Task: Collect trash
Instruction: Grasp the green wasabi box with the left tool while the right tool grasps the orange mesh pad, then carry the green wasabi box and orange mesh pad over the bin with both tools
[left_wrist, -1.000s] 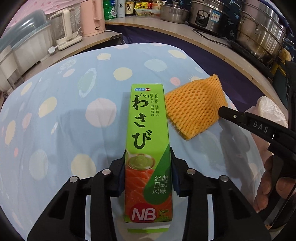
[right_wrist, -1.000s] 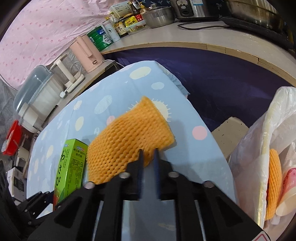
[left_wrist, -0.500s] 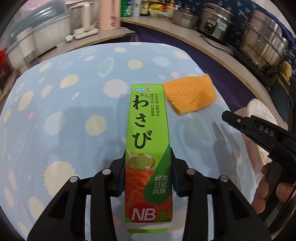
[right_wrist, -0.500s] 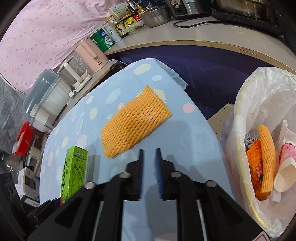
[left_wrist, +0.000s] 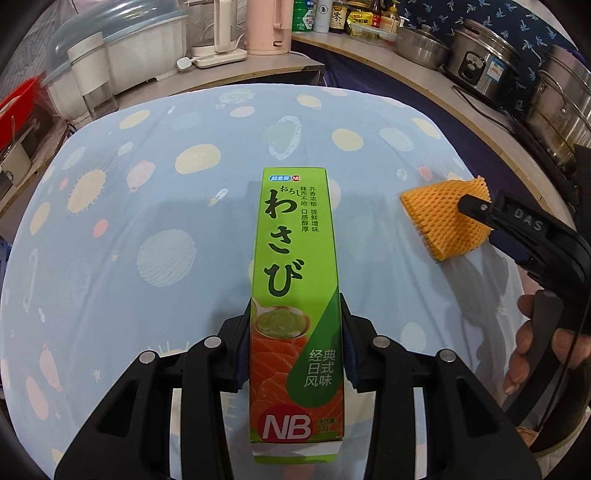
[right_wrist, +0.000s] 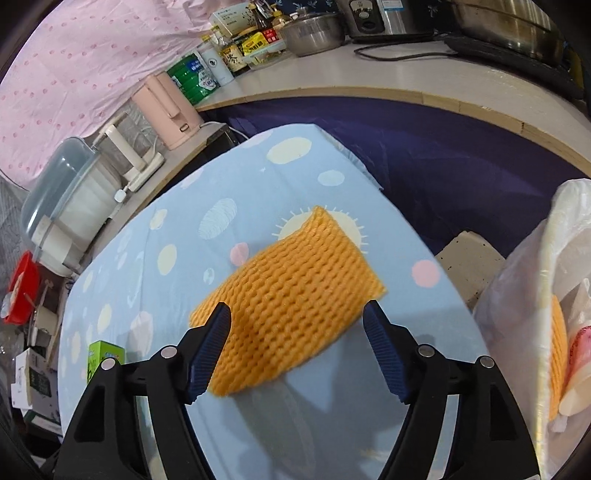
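Observation:
My left gripper (left_wrist: 295, 332) is shut on a long green wasabi box (left_wrist: 295, 280) and holds it above the blue spotted tablecloth (left_wrist: 166, 206). An orange foam fruit net (right_wrist: 295, 299) lies flat near the table's right edge; it also shows in the left wrist view (left_wrist: 439, 225). My right gripper (right_wrist: 297, 325) is open, its blue-padded fingers on either side of the net's near end, just above it. The right gripper (left_wrist: 517, 225) also shows in the left wrist view, over the net. The box's top (right_wrist: 105, 360) shows at the lower left of the right wrist view.
A white trash bag (right_wrist: 546, 295) with an orange net and cups inside hangs off the table's right edge. A counter behind holds a pink kettle (left_wrist: 269, 26), bottles, steel pots (left_wrist: 491, 66) and a plastic-covered dish rack (right_wrist: 70, 206). A cardboard piece (right_wrist: 469, 266) lies on the floor.
My right gripper has opened wide and moved in over the orange net. My left gripper has pulled back and left with the wasabi box still in it.

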